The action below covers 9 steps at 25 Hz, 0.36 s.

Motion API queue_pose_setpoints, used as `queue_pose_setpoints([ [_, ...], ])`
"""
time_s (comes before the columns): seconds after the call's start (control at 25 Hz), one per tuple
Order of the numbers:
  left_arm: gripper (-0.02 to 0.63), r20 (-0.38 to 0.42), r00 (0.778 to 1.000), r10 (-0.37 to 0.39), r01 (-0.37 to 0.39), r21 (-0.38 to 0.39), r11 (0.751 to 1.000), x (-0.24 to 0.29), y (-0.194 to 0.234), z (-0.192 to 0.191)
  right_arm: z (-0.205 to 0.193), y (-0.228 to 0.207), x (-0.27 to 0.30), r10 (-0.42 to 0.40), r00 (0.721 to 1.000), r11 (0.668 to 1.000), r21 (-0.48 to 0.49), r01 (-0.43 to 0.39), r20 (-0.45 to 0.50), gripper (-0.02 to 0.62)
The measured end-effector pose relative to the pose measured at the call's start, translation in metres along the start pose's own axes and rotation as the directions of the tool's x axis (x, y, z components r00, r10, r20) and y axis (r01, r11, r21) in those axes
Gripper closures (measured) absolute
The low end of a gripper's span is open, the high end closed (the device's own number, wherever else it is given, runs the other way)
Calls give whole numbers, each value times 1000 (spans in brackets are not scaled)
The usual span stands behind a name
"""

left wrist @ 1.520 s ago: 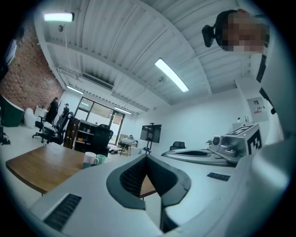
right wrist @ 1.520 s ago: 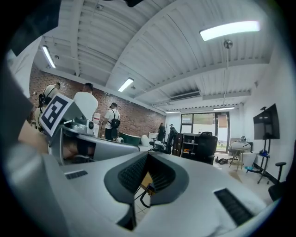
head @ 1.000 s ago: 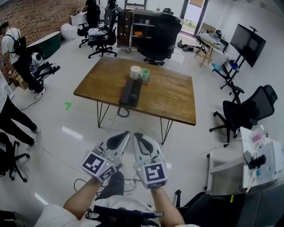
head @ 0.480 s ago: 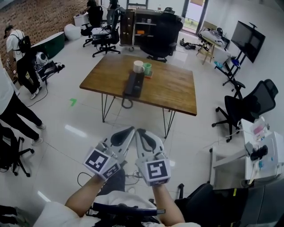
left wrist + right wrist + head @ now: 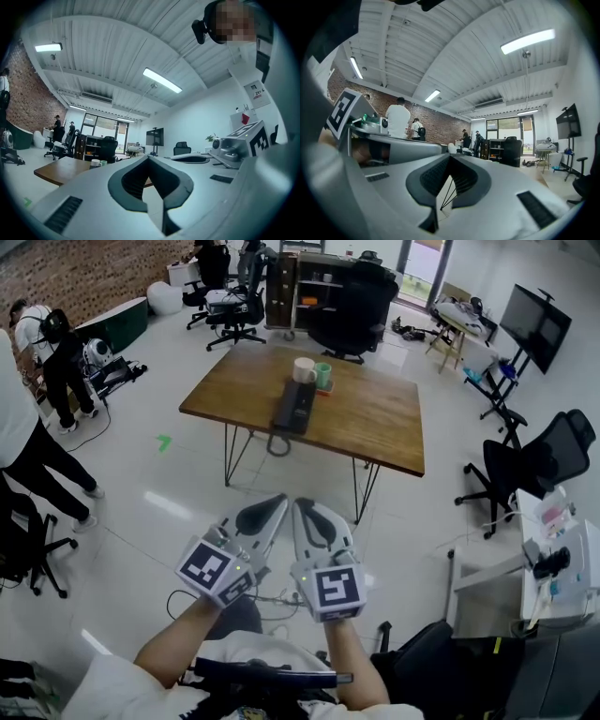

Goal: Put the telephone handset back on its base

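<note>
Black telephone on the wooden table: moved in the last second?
No. The black telephone still lies just before the white mug and green mug on the wooden table; only the camera shifted.

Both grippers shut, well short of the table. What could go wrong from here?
1. The telephone has its cord looped over the table edge; a jaw could snag it.
2. The white mug and green cup stand just behind the telephone; overreaching may knock them.
3. The left gripper and right gripper are shut; either must open before grasping.

Open office: table [image 5: 375, 432] ahead of right gripper [image 5: 299, 504], swivel chairs [image 5: 232, 306] beyond, screen [image 5: 538, 327] on stand right, brick wall [image 5: 84, 276] left.
</note>
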<state>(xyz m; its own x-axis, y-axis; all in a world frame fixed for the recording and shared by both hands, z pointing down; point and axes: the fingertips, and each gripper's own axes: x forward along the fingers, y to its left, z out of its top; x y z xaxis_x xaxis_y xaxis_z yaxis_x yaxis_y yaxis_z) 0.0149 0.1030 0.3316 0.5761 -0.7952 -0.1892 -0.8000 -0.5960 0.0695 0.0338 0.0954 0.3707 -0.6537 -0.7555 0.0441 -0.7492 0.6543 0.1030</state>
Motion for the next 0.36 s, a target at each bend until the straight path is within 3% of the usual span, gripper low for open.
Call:
queue_pose_setpoints([
  [0.36,604,-10,1000,-1,1,-4,1000,-3,11,-4,-4,9,10,20,1000,1000,-24,-20,-1,592],
])
